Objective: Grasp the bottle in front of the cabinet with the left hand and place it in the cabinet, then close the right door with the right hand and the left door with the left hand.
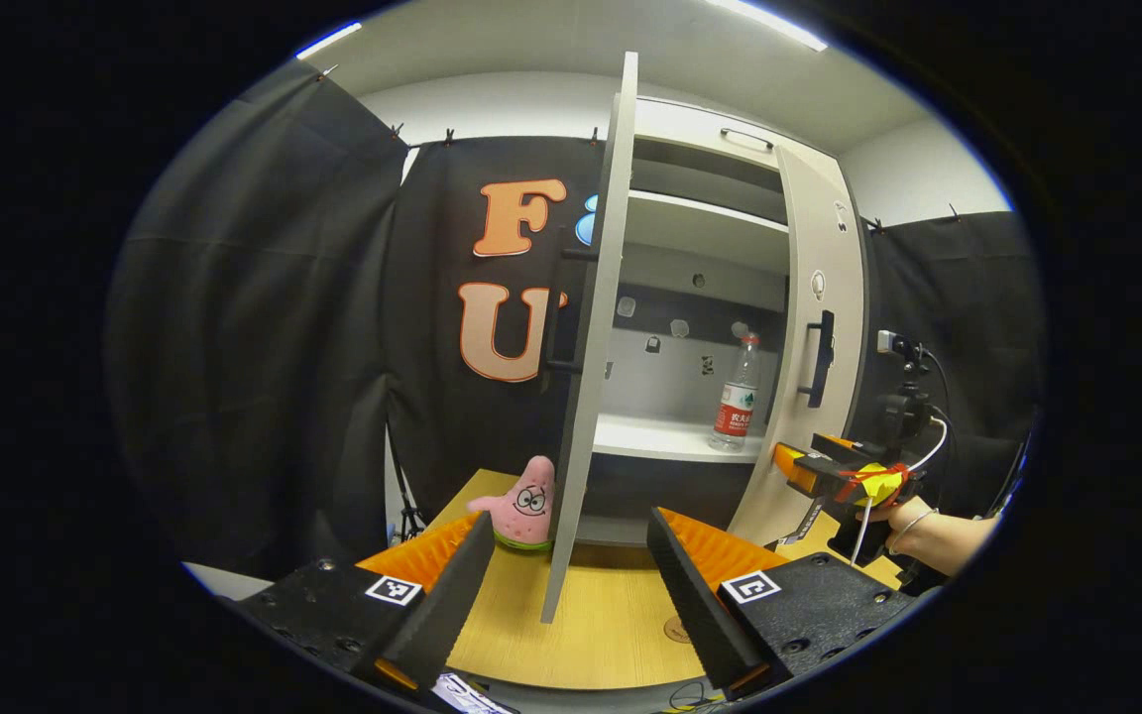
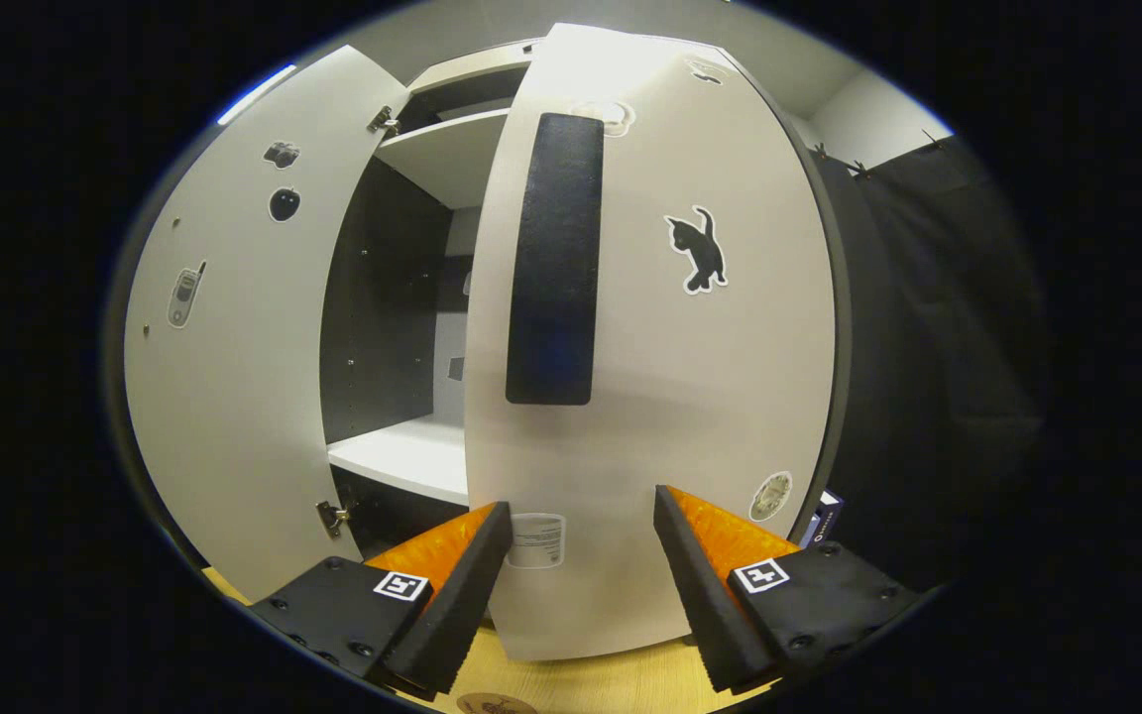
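Pale grey panels make up the cabinet [image 1: 700, 228], and we see both of its doors standing ajar. In the left gripper view the water bottle [image 1: 737, 395] stands upright on the white lower shelf [image 1: 650, 436] inside the cabinet, toward the right side, with a red label and a pale cap. The left door [image 1: 591, 337] faces us almost edge-on, its dark handle [image 1: 559, 312] on the outer side. Our left gripper [image 1: 571, 585] hangs open and empty in front of that door's lower edge, fingers spread well apart above the light wooden tabletop [image 1: 591, 625]. A pink star-shaped plush toy [image 1: 523, 501] sits on the tabletop just beside the left door's outer face.

Further right in that view, the right door [image 1: 814, 357] is partly swung in, and a hand [image 1: 913, 531] holds the other gripper near its lower outer face.

In the right gripper view, our right gripper [image 2: 581, 585] is open and holds nothing, with the right door's outer face close between and behind its fingers. We cannot tell whether a fingertip touches the panel. That door carries a long black handle [image 2: 553, 258] and a black cat sticker [image 2: 698, 250]. The left door's inner side [image 2: 234, 337] stands to the left, showing small stickers and a hinge [image 2: 333, 516].
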Tool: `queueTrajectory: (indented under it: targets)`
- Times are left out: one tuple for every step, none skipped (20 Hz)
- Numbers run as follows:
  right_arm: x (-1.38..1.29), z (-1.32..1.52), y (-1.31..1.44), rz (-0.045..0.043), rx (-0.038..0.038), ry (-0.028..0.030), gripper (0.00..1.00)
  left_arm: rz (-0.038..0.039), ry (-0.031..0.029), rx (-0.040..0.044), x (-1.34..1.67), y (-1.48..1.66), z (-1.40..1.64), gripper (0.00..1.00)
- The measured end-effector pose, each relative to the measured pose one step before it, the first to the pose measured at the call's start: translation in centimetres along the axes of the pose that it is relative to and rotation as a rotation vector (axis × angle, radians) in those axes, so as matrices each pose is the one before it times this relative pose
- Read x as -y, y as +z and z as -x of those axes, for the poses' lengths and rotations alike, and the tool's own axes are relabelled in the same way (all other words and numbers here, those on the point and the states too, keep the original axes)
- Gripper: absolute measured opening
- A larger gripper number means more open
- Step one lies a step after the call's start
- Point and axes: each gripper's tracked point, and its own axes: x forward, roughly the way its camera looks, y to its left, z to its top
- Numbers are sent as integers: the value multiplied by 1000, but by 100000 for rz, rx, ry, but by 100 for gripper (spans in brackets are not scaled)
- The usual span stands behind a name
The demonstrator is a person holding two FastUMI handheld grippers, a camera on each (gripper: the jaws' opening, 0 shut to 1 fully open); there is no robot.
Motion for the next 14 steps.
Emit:
queueTrajectory:
  targets:
    - [-27, -396, 9, -716, 10, -209, 96, -237, -134, -167, -83, -126, -271, 94]
    - [-13, -325, -33, -253, -55, -106, 96, -110, -193, -608, -2, -159, -340, 94]
    - [-35, -294, -19, -168, -65, -122, 96, 194, -283, -311, -18, -190, -259, 94]
    - [-26, -376, -4, -64, -127, -201, 96, 413, -207, -229, -73, 81, -310, 94]
    - [-42, -271, 79, -50, 146, -269, 96, 413, 245, -73, -152, -107, -281, 95]
    - [14, -283, 4, 183, 9, -247, 96, 140, 642, 13, -281, 83, -221, 94]
    - [-119, -288, 91, -9, 95, -268, 96, -141, 754, -150, -383, 25, -349, 95]
    - [-108, -297, 0, 69, -90, -234, 96, -188, 773, -191, -393, -6, -278, 95]
    - [-130, -193, 12, 178, -32, -211, 96, -126, 600, -78, -208, -25, -288, 95]
    - [36, -242, 29, 142, 71, -260, 96, -84, 542, -50, -293, 6, -366, 95]
    - [-24, -79, -20, -110, -69, -302, 96, -95, 812, 216, -451, 253, -336, 95]
    - [39, -52, -5, -452, -138, -331, 96, -202, 795, 240, -559, 162, -384, 94]
    - [173, 146, -44, -437, -288, -806, 96, -377, 787, 232, -515, 174, -410, 94]
    - [444, 174, -114, 36, -344, -1887, 96, -433, 991, 38, -579, -42, -556, 94]
